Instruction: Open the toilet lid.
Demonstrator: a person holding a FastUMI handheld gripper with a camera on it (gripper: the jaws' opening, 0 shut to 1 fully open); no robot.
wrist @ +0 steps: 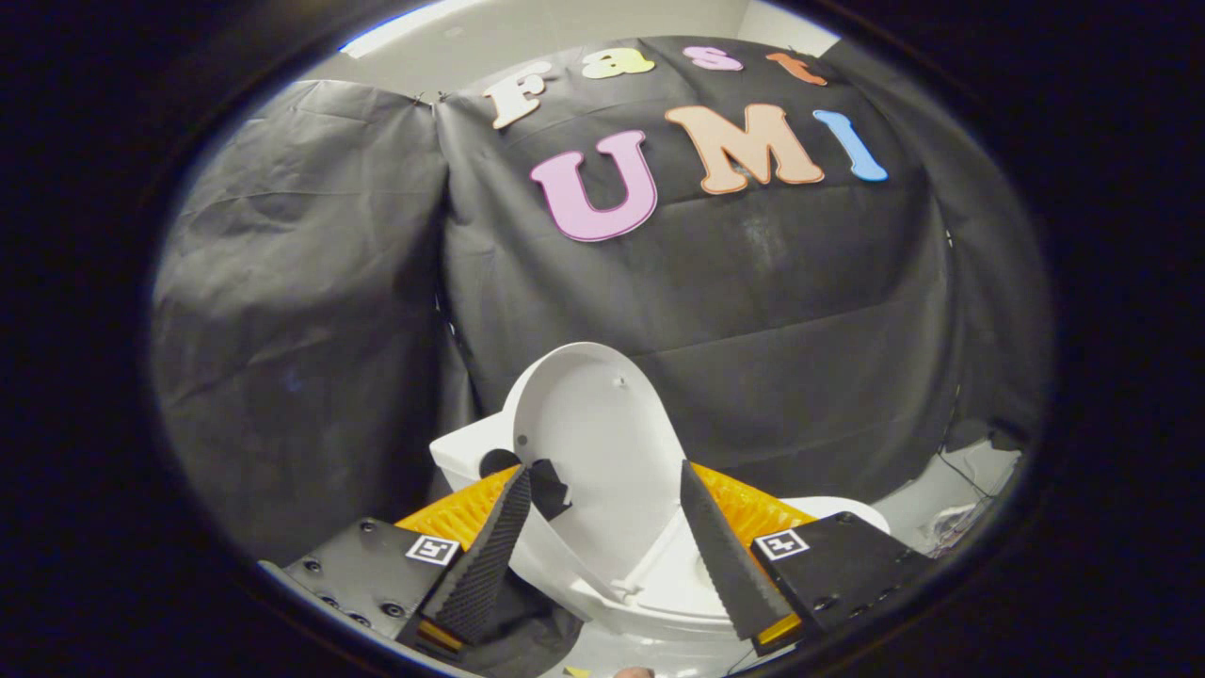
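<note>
Where the two fingers of the gripper (602,556) reach forward, they stand spread wide apart and press on nothing; the jaws are released, with the raised toilet lid (593,452) showing in the gap between them. The lid is a white oval shell standing up on its hinge end, its hollow underside turned toward the camera; its long axis runs from the hinge low down near the fingertips up to its rounded top, and it tilts a little to one side rather than standing plumb. A small peg sits near the top of that underside, and another small dark mark lies close to its edge beside the left finger (485,556). Below the lid, between and just beyond the fingers, the white toilet (659,589) lies open, part of its seat rim curving past the right finger (725,556); what is in the bowl cannot be told, as the fingers and the lid cover most of it. Behind the lid a white tank or rear body (466,452) shows beside the left finger. The booth wall (311,311) of creased black cloth rises behind everything; a pale floor with thin cables (960,485) shows beyond the right finger.
</note>
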